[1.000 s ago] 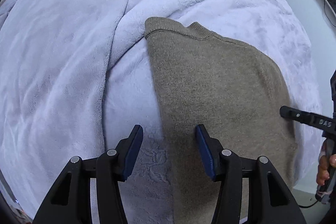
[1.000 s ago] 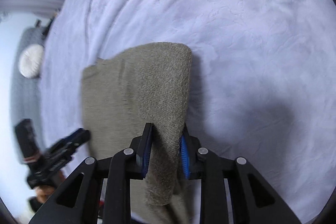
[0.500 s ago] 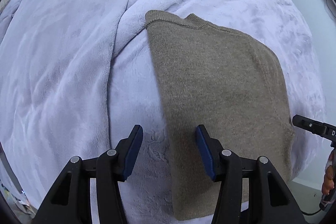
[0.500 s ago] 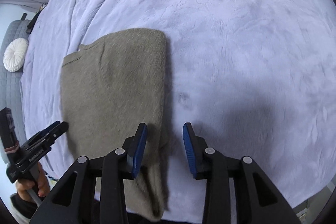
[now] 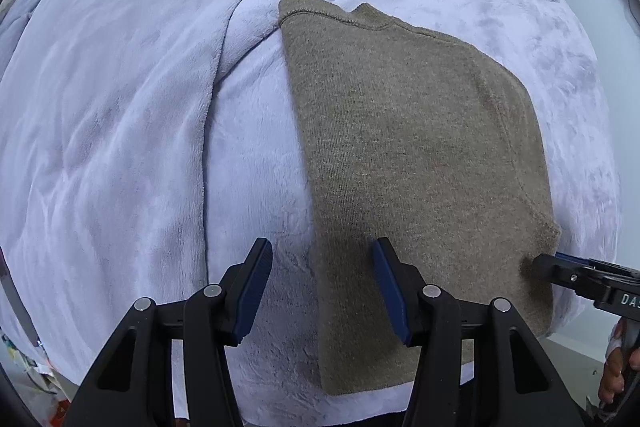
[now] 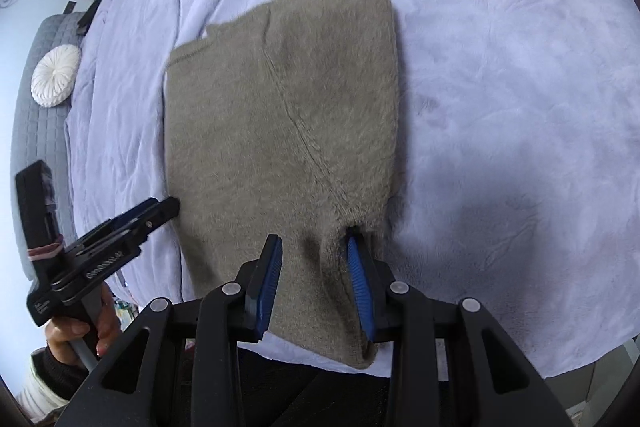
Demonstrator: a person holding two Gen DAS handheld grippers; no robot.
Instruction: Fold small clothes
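We hold 2 grippers over a brown knit sweater (image 5: pixel 416 155) lying folded lengthwise on a lavender plush blanket (image 5: pixel 120 147). Nearest us in the left wrist view, the left gripper (image 5: pixel 322 287) has its jaws spread wide with nothing between them, straddling the sweater's left edge at 6 o'clock. In the right wrist view, the right gripper (image 6: pixel 314 279) also stands apart, its blue pads on either side of a raised ridge of knit near the sweater's hem; the frame is blurred there, so we cannot say for sure whether the pads touch the cloth.

The step in hand looks like taking the near hem to fold it up toward the neckline. To do it well we would close both grippers on the full stack of layers at matching depth, lift evenly, and carry the hem straight to 12 o'clock so the sides stay aligned.

The hem hangs close to the bed's near edge, so there is little margin at 6 o'clock. Further out, the blanket offers open room at 12 and 3 o'clock in the right view. A round white cushion (image 6: pixel 56 75) sits far off at 9 o'clock.
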